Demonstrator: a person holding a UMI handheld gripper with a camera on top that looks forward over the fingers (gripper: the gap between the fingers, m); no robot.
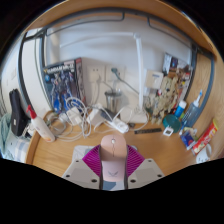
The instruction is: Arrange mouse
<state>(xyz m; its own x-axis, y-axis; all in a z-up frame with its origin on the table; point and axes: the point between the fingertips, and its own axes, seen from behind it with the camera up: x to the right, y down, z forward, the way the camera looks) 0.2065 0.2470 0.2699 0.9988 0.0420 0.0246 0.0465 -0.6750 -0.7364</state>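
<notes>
A pale pink computer mouse (113, 154) sits between my gripper's two fingers, its front end pointing away over the wooden table (160, 146). The magenta pads (92, 160) press against both of its sides. My gripper (112, 160) is shut on the mouse and holds it just above the table near its front edge. The underside of the mouse is hidden.
At the back of the table lie white power strips and tangled cables (85, 118). A dark box with printed art (63, 80) stands at the back left. Bottles and small colourful items (180, 115) crowd the right side. A black object (18, 108) stands at the far left.
</notes>
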